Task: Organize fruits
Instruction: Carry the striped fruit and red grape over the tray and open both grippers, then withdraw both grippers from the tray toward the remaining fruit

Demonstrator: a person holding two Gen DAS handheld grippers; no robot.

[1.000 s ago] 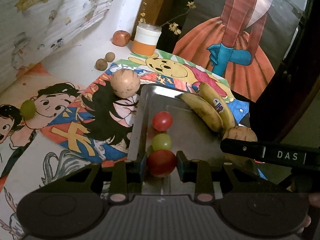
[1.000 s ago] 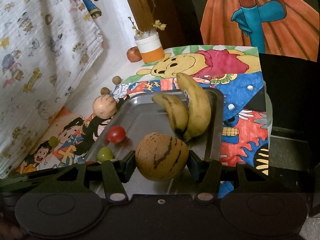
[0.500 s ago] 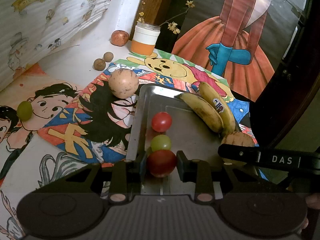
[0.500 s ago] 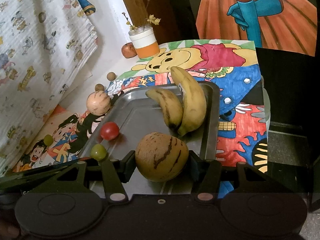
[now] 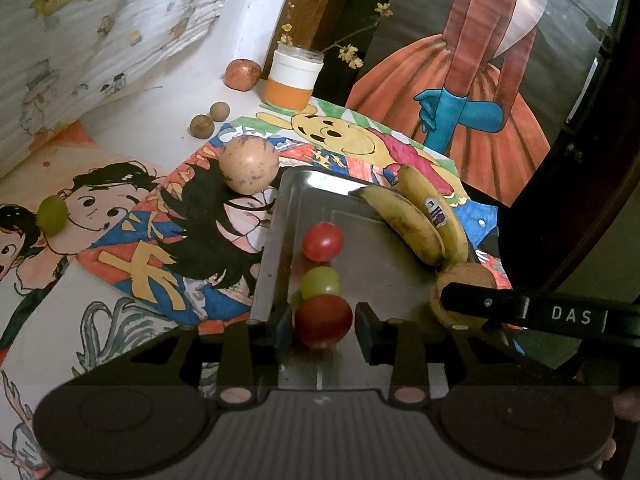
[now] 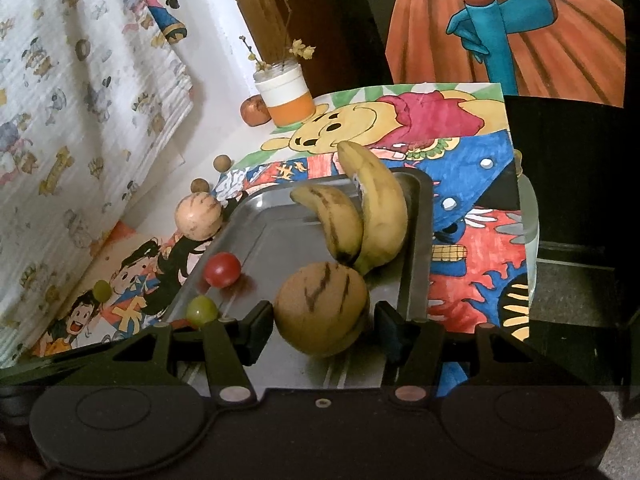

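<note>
A red tomato (image 5: 323, 321) sits on the metal tray (image 5: 280, 240) at its near edge, between the two fingers of the left tool (image 5: 322, 330). The jaws are opening: a gap shows beside the tomato on the 3 o'clock side, and the pads no longer press on it. Just past it at 12 o'clock lies a green grape (image 5: 321, 283), touching the tomato, and further along the same line a second, smaller red tomato (image 5: 322, 241).

In the right wrist view a tan striped melon (image 6: 321, 307) rests on the tray (image 6: 416, 240) between the fingers of the right tool (image 6: 324, 330). These jaws are opening too; the finger at 9 o'clock stands at the melon's side, while a narrow gap shows at 3 o'clock, so the fruit lies loose. At 12 o'clock of the melon two bananas (image 6: 360, 216) lean together against the tray's far right corner, their lower tips touching the melon.

Off the tray, at its 10 o'clock corner, a pale round fruit (image 5: 249, 165) lies on the coloured drawings (image 5: 132, 264) that cover the bench (image 5: 152, 112). A lone green grape (image 5: 52, 216) sits well apart at 9 o'clock on a cartoon face. Two small brown nuts (image 5: 210, 119) lie side by side beyond the round fruit, and further back stand a reddish apple (image 5: 242, 74) and an orange-and-white jar (image 5: 294, 76) holding dry flower stems.
</note>
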